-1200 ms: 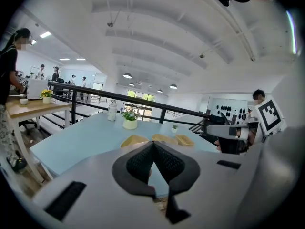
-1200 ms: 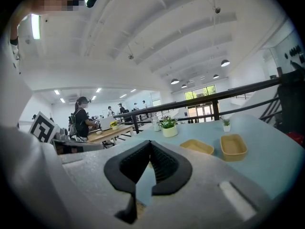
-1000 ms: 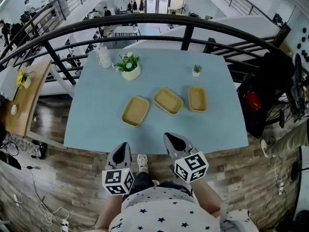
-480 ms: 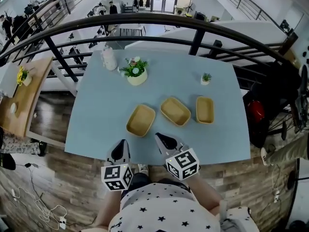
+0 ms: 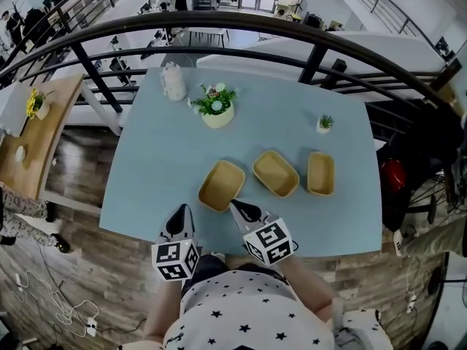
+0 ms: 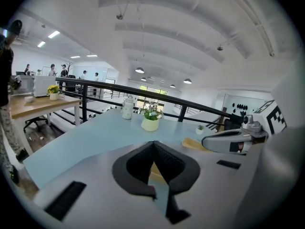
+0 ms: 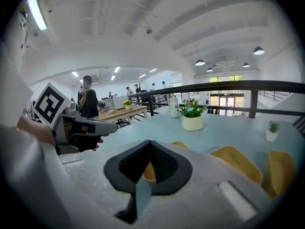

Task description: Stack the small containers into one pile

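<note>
Left gripper (image 5: 182, 214), right gripper (image 5: 238, 208) clenched, empty; three containers (image 5: 276, 173) whole in head view, mere slivers in left gripper view

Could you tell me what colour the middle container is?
The middle container is yellowish tan, clearest in the head view.

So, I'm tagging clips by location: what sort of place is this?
Probably an open-plan office on an upper level: a curved black metal railing behind the pale blue table, a wooden desk alongside, and people in the bright hall beyond.
</note>
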The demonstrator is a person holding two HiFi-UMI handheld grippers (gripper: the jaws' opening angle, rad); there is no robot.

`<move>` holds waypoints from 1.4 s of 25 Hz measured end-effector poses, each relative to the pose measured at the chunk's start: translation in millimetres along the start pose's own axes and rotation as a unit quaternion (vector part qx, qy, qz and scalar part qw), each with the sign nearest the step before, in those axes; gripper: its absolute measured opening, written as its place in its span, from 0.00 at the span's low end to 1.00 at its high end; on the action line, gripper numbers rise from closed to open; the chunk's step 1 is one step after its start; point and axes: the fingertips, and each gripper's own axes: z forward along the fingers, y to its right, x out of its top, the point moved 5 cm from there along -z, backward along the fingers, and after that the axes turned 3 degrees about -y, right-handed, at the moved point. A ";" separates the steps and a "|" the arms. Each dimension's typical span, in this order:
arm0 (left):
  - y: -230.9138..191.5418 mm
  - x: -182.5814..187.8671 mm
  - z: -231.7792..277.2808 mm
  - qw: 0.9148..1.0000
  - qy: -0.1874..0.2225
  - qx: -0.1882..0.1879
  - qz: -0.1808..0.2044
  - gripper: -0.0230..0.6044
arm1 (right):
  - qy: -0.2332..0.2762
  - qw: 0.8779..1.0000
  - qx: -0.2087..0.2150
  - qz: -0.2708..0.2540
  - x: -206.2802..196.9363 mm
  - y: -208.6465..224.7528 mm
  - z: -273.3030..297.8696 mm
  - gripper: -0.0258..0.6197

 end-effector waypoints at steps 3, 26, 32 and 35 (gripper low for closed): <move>-8.4 0.8 2.8 1.000 -0.002 0.007 -0.005 0.04 | -0.018 1.000 0.013 -0.014 -1.4 -2.4 14.5 0.05; -36.2 0.3 10.9 0.999 -0.015 0.025 -0.014 0.04 | -0.171 0.978 0.060 -0.107 -39.6 -28.7 84.9 0.09; -36.5 1.8 10.9 1.000 -0.013 0.023 -0.015 0.04 | -0.197 0.970 0.073 -0.121 -47.9 -35.1 95.9 0.14; -37.4 0.7 11.3 0.999 -0.016 0.023 -0.015 0.04 | -0.211 0.966 0.075 -0.130 -51.8 -36.6 102.5 0.16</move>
